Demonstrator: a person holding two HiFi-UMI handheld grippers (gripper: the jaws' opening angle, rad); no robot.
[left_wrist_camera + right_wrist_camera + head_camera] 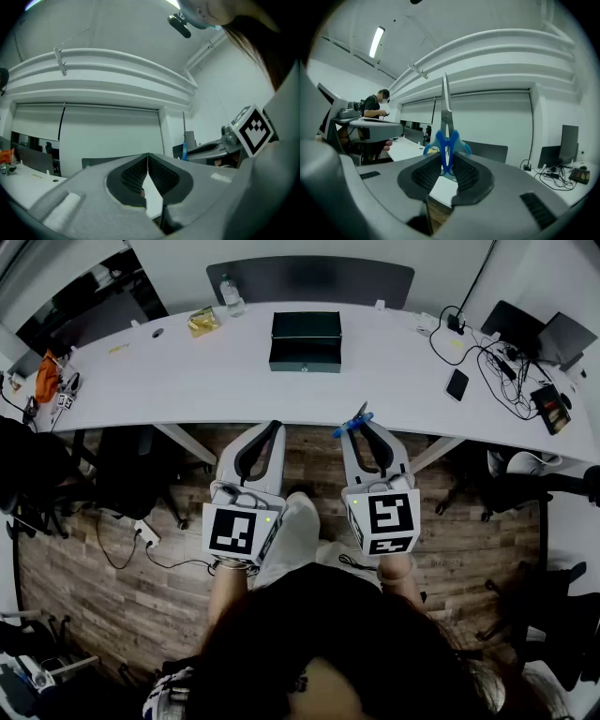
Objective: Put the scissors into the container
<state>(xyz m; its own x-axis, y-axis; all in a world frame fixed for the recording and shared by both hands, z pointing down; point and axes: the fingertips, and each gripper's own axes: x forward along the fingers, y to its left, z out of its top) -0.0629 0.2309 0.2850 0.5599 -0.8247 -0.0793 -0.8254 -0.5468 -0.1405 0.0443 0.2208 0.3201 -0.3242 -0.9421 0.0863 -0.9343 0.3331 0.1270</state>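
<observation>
Pick-up stage is complete; placement is outstanding. Your right gripper (pixel 370 427) is clamped on the scissors (pixel 352 423). The right gripper view shows both ribbed pads pressed on the blue handle loops, with the closed blades standing straight up out of the jaws. The grip looks secure and centred on the handles. Your left gripper (pixel 273 428) is empty, its jaws brought together with nothing between them, and it is held beside the right one. Both tools are held level over the floor on your side of the table (pixel 187 371), short of its near edge. The container (pixel 306 359), a dark rectangular box, sits on the table ahead of you, towards the far side and well apart from the scissors. From the head view it cannot be determined whether its top is open. Remaining work, as judged: carry the scissors forward over the table edge to the box, lower them in, release, and withdraw.
</observation>
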